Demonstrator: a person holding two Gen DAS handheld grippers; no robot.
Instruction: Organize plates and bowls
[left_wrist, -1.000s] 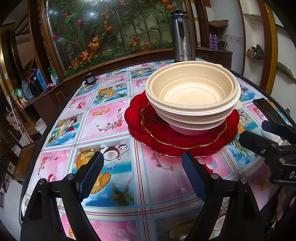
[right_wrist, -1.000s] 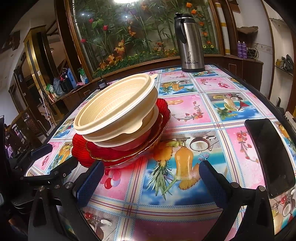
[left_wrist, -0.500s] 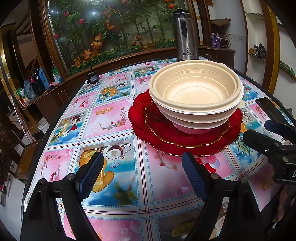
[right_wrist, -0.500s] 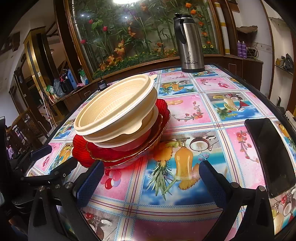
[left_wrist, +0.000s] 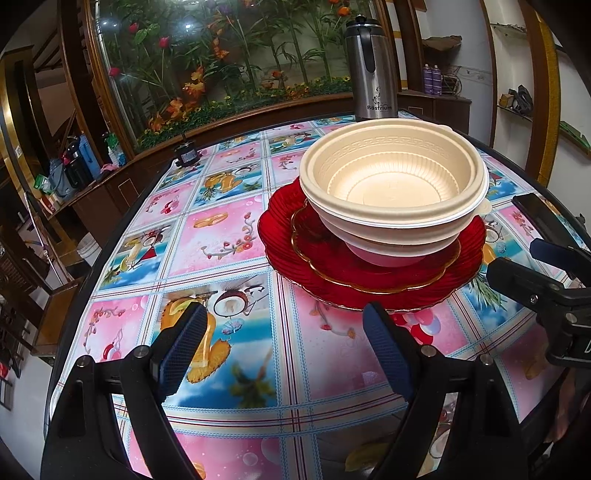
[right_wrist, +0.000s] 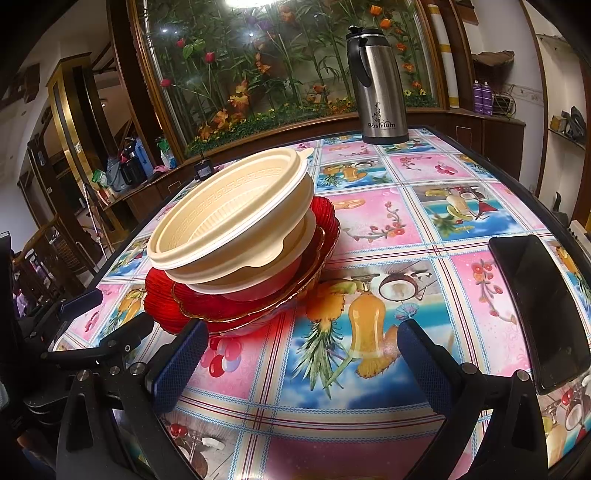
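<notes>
Cream bowls (left_wrist: 393, 192) are nested in a stack on red plates (left_wrist: 295, 240) on the patterned table. The stack also shows in the right wrist view, bowls (right_wrist: 236, 218) on the red plates (right_wrist: 166, 299), left of centre. My left gripper (left_wrist: 284, 350) is open and empty, just short of the plates' near rim. My right gripper (right_wrist: 299, 362) is open and empty, to the right of the stack. The right gripper also shows at the right edge of the left wrist view (left_wrist: 543, 273).
A steel thermos (right_wrist: 378, 85) stands at the table's far edge. A black phone (right_wrist: 539, 310) lies at the right edge of the table. A small black object (left_wrist: 186, 155) sits at the far left edge. A wooden-framed plant display runs behind.
The left gripper has drawn slightly nearer to the stack. The right gripper has barely moved. Both stay open.
</notes>
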